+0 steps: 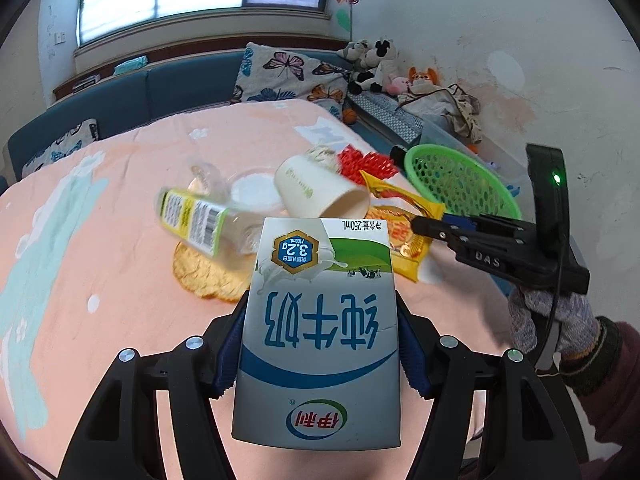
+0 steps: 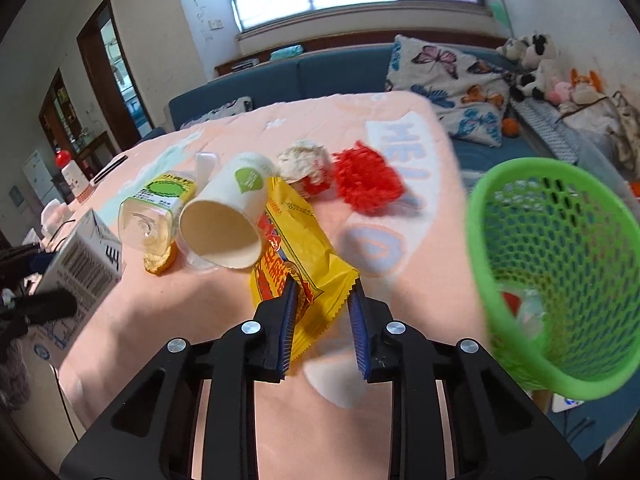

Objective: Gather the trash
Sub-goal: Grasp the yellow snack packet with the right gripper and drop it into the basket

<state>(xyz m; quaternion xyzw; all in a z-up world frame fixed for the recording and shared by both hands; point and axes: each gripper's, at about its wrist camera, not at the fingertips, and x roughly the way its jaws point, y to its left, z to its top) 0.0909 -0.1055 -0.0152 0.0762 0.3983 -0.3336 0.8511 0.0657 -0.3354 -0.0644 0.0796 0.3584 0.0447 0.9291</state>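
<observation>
**Blue-and-white milk carton held over a peach tabletop scattered with trash**

Peach cloth with pale blue and white patterns covers the tabletop (image 1: 120,208), which carries a loose cluster of rubbish. The left gripper (image 1: 320,320) is clamped on a milk carton (image 1: 320,320), its blue pads pressed against both sides; the carton stands upright between them, its printing upside down to the camera, above the near part of the tabletop.

Beyond the carton lies a clear plastic bottle (image 1: 200,220) with a yellow-green label, on its side, resting over a flat golden cracker (image 1: 208,276). Just beside the bottle a white paper cup (image 2: 228,220) lies tipped over, its open mouth facing the right wrist camera. A yellow snack wrapper (image 2: 296,256) with red printing lies flat against the cup's right side. Farther back sit a crumpled paper ball (image 2: 304,160) and, just to its right, a red shredded clump (image 2: 368,184).

The right gripper (image 2: 322,304) is open, its two blue-padded fingers (image 2: 290,320) straddling the near end of the snack wrapper; whether the pads touch it cannot be told. A gloved hand (image 1: 556,320) holds this gripper.

A green mesh basket (image 2: 560,272) sits at the right edge of the tabletop, near the wrapper. Something red and something pale show blurrily through its mesh at the bottom.

Behind the tabletop are a blue sofa (image 1: 120,100), a butterfly-print pillow (image 1: 288,72) and plush toys (image 1: 376,64) beneath a window.
</observation>
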